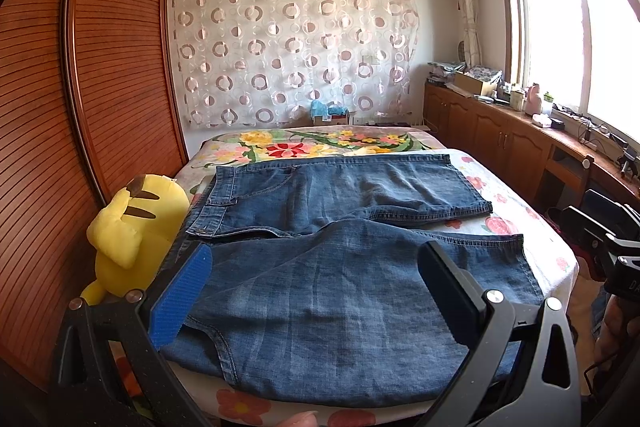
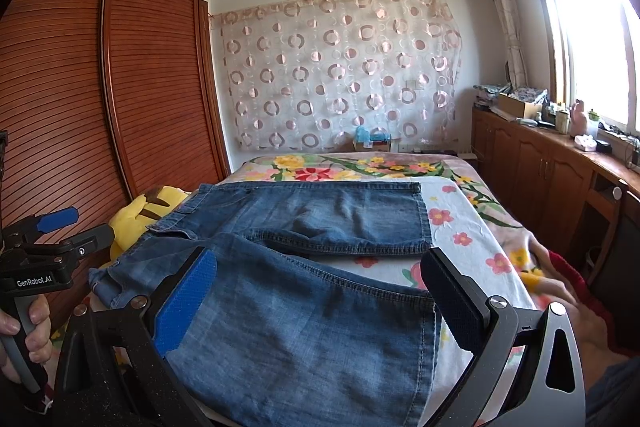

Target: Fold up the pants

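Note:
Blue denim pants lie flat on the bed, waistband at the left, both legs reaching right; they also show in the right wrist view. My left gripper is open, hovering above the near leg close to the waist, holding nothing. My right gripper is open above the near leg close to its hem, holding nothing. The left gripper also shows at the left edge of the right wrist view; the right gripper shows at the right edge of the left wrist view.
A yellow plush toy sits against the pants' waist at the bed's left side. The floral bedspread lies beneath. A wooden wardrobe stands left. Low wooden cabinets with clutter run under the window at right.

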Available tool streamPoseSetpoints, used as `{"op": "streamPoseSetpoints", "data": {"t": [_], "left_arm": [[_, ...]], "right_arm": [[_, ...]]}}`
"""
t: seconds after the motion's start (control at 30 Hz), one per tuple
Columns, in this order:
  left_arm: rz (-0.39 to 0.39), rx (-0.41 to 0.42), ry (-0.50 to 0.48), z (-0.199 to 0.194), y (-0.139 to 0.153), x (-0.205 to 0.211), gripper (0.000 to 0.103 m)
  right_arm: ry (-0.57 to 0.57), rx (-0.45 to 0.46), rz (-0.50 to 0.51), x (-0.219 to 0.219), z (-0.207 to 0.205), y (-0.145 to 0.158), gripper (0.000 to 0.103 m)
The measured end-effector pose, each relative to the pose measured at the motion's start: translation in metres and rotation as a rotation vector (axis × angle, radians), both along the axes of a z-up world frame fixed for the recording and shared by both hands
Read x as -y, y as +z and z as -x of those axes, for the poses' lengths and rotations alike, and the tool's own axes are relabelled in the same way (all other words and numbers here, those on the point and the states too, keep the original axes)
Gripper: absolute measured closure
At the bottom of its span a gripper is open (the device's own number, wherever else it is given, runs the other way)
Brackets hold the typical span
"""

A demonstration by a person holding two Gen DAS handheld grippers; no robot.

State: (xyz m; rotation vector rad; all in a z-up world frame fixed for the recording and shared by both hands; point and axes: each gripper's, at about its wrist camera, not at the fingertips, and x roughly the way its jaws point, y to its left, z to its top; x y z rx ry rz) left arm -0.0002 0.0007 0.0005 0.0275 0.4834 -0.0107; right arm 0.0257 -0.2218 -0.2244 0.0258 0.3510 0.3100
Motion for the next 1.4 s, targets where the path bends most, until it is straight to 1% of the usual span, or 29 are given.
{"op": "streamPoseSetpoints", "data": {"t": [0.2, 0.23, 0.3, 1.4], "left_arm": [[0.0, 0.001, 0.0, 0.0, 0.0, 0.0, 0.0], [-0.001, 0.002, -0.001, 0.0, -0.009, 0.002, 0.0], [0.0, 0.001, -0.002, 0.0, -0.011, 0.002, 0.0], [-0.001, 0.004, 0.0, 0.0, -0.009, 0.002, 0.0]], "right_arm": [[-0.001, 0.001, 0.0, 0.0, 0.0, 0.0, 0.001], [-0.001, 0.002, 0.0, 0.0, 0.0, 0.0, 0.001], [-0.001, 0.002, 0.0, 0.0, 0.0, 0.0, 0.001], [0.001, 0.003, -0.001, -0.001, 0.001, 0.0, 0.001]]}}
